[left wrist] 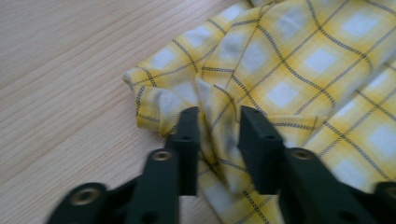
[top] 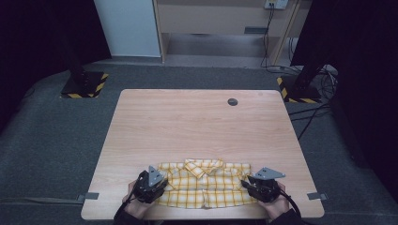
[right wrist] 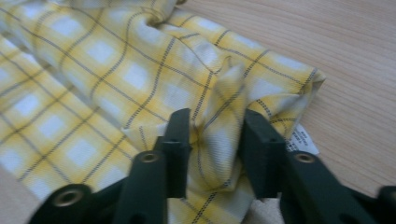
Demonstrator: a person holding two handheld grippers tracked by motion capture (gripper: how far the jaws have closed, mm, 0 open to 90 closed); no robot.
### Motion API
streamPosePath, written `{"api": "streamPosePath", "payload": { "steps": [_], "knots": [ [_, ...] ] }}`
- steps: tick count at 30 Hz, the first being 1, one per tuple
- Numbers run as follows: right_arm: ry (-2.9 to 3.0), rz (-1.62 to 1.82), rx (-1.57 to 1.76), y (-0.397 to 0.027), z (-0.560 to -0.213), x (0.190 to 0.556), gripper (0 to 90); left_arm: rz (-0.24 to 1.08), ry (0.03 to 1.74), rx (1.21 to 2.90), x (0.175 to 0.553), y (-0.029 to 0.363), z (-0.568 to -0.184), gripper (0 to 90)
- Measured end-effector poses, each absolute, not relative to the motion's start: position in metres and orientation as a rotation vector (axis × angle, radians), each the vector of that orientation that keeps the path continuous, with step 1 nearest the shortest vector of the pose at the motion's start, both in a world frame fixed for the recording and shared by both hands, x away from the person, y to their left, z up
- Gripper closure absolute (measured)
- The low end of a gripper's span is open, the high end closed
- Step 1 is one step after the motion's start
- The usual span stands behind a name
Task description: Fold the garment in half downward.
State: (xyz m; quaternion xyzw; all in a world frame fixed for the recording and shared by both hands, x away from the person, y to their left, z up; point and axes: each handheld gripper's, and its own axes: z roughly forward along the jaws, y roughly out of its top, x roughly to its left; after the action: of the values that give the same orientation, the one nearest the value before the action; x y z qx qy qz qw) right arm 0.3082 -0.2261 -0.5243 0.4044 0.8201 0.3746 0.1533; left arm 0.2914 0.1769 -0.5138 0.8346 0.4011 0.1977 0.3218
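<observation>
So there's a yellow plaid shirt (top: 206, 183) lying folded at the near edge of a light wood table (top: 197, 122), collar pointing away from the person, and a gripper sits at each end of it. The left gripper (top: 151, 185) is at the shirt's left edge, the right gripper (top: 263, 185) at its right edge, both held low over the table by hands coming in from the bottom of the high view. In the left gripper view, the left gripper (left wrist: 218, 122) has its jaws apart with a raised ridge of the shirt (left wrist: 280, 70) standing up between them; the pads don't look like they're pressing on it, there's a sliver of gap on each side. Same story in the right gripper view: the right gripper (right wrist: 215, 123) has its jaws apart around a pinched-up fold of shirt (right wrist: 116, 70) near the corner, cloth between them but loose. A white label (right wrist: 302, 140) pokes out from under the fabric just beside the right jaw. Farther back on the table there's a small dark round thing (top: 232, 101), well apart from the shirt.
</observation>
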Motion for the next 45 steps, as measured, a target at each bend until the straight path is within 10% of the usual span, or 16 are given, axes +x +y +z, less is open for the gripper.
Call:
{"api": "streamPosePath", "payload": {
  "steps": [8,17,45],
  "knots": [
    [2.301,1.194,1.196,-0.242,-0.503,0.314,40.5,0.427,1.077,2.033,0.295,0.192,-0.488,45.7],
    [2.298,1.334,1.213,-0.227,-0.483,0.341,40.7,0.262,1.105,1.987,0.33,0.172,-0.485,31.9],
    [2.424,1.298,1.235,-0.158,-0.505,0.379,50.9,0.135,1.083,2.031,0.368,0.128,-0.501,40.9]
  ]
}}
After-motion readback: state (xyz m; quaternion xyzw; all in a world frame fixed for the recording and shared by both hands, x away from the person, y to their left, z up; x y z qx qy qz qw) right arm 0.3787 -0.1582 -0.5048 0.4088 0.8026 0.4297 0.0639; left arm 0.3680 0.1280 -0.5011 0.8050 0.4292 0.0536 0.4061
